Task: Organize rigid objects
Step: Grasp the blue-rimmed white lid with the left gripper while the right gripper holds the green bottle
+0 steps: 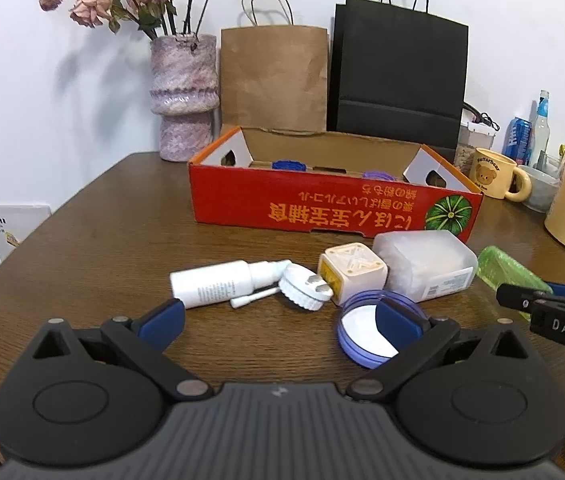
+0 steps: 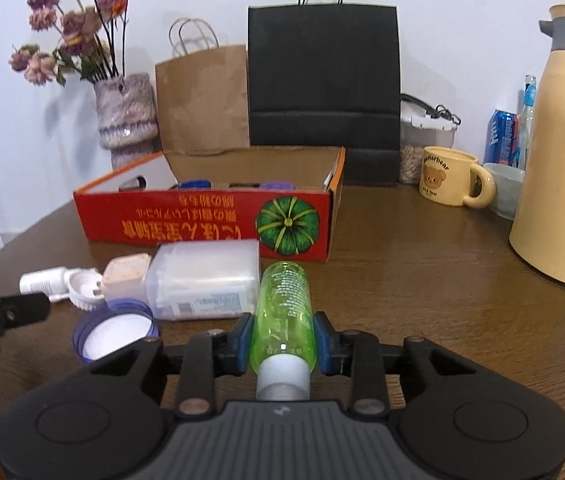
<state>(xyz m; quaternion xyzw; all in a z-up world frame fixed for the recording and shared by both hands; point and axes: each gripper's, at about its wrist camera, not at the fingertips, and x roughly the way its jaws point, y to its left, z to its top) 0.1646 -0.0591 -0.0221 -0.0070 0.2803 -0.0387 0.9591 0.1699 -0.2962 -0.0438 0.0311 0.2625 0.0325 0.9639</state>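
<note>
Right wrist view: my right tongs are clamping the translucent green plastic bottle, lying on the brown wooden table just before the red cardboard box. My left tongs are hovering wide open, holding nothing, beside the round purple lid.

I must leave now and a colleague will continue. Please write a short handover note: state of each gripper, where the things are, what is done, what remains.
Right gripper: shut on the green bottle, bottle low over the table.
Left gripper: open, holds nothing, just above the blue lid.
Red box: a blue and a purple item already inside.
In front of the box, on the table: white spray bottle, white plug, cream cube, clear container, blue lid.
Left: probably put the green bottle in the box, then the rest.
</note>
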